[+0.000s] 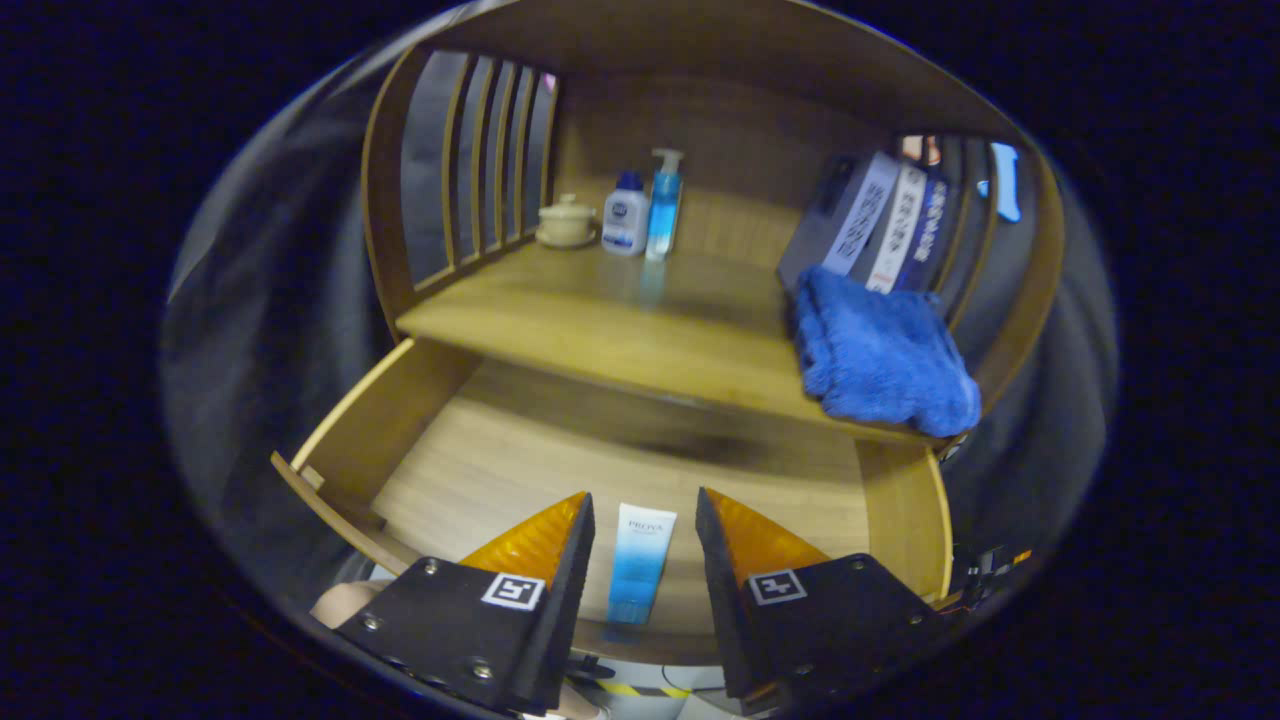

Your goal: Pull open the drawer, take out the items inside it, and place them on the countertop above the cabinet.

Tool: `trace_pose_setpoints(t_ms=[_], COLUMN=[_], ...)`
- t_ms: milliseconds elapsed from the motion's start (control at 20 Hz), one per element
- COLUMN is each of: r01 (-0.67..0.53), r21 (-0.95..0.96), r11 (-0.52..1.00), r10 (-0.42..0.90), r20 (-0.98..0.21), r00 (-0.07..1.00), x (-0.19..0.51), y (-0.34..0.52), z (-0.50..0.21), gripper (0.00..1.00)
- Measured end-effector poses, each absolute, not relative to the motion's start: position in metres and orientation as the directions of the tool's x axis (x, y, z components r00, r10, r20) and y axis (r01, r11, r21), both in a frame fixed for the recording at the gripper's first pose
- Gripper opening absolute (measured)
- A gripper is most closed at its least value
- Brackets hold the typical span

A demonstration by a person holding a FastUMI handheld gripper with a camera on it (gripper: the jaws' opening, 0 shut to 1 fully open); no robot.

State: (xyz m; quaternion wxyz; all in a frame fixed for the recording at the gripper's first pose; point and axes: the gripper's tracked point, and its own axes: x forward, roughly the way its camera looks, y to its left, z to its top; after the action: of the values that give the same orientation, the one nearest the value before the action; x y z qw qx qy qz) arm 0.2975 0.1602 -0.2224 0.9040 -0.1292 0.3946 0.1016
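The wooden cabinet (700,90) takes up most of the gripper view, with slatted side panels and a plain back wall rising around its countertop (610,330). Below the countertop the drawer (480,470) stands pulled open toward the camera, its pale wooden floor bare apart from one item.

On the right end of the countertop a folded blue towel (880,355) lies at the front edge, partly overhanging it. Just behind the towel a row of books (880,225) leans against the right slatted side. At the back of the countertop, toward the left, three small things stand close together: a cream lidded jar (566,221), a white bottle with a blue cap (626,213) and a clear blue pump bottle (664,203), all upright.

The gripper (640,525) hangs over the drawer's front, pointed forward and down into it, level and centred. Its fingers are spread wide, pressing on nothing. Between them, on the drawer floor near the front wall, lies a white-and-blue cosmetic tube (638,565), its length running along the fingers' direction, with a gap on each side. A bit of the person's hand (345,603) shows beside the left finger's base.
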Motion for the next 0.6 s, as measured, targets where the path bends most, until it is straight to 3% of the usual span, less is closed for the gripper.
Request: trace_pose_setpoints(t_ms=[150,600], r01=[-0.303,-0.341], r21=[-0.148,-0.152], r11=[0.942,0.928], r10=[0.053,-0.032], r20=[-0.822,-0.942], r00=[0.567,0.333], x=[0.303,0.290], y=[0.154,0.149], z=[-0.253,-0.323], gripper=[0.67,0.67])
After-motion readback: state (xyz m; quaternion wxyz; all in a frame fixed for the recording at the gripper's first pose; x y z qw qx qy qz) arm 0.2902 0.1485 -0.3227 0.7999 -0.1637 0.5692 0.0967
